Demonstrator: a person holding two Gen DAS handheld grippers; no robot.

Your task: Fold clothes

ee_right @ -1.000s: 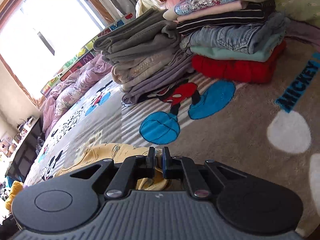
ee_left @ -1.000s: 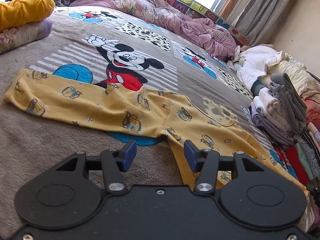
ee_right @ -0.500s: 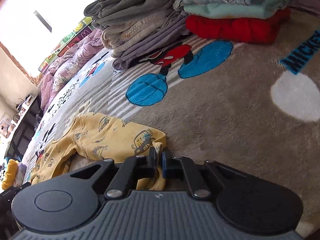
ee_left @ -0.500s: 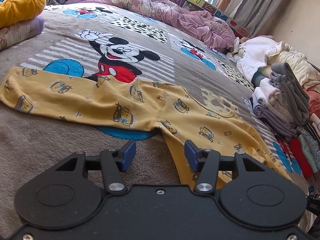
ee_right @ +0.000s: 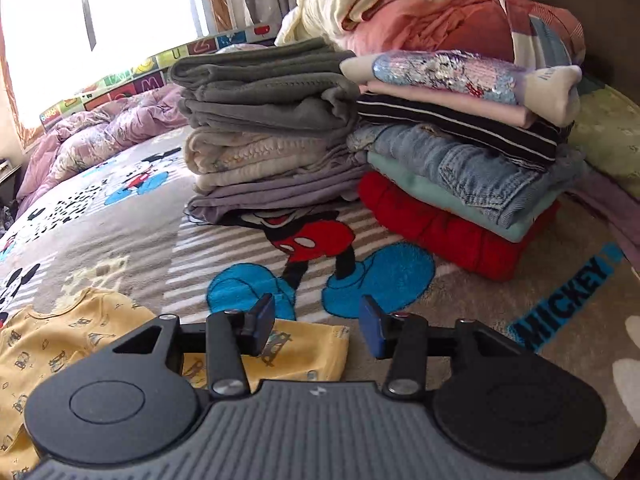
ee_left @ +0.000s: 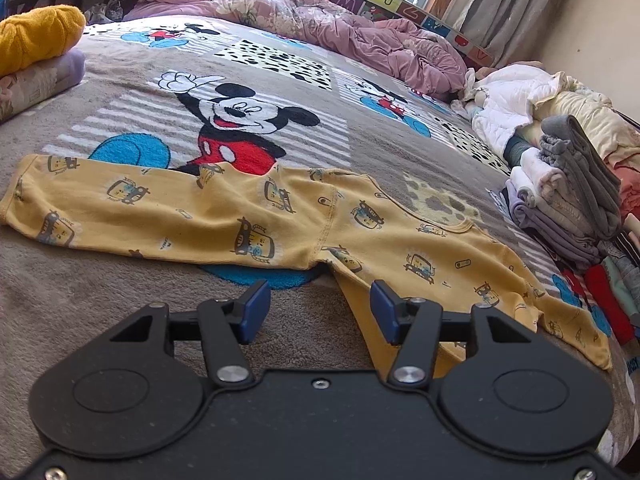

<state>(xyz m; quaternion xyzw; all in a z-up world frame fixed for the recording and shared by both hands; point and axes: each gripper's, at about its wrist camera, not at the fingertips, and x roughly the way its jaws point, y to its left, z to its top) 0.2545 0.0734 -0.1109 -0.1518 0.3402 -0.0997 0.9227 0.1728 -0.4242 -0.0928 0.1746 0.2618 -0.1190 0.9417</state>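
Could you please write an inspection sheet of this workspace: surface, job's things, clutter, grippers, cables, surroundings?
Surface: bed with a cartoon-mouse blanket.
Job's things: yellow shirt spread flat, one sleeve stretched out sideways.
Clutter: two stacks of folded clothes; pink quilt bunched at the far edge; orange knit on a pillow.
Grippers: left gripper open, at the shirt's edge; right gripper has just been opening, nothing between its jaws, above the other sleeve's end.
Cables: nothing seen.
Surroundings: bright window, grey curtains.

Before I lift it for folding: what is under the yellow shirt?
The yellow shirt lies on the cartoon-mouse blanket, covering the mouse's legs; anything else beneath is hidden.
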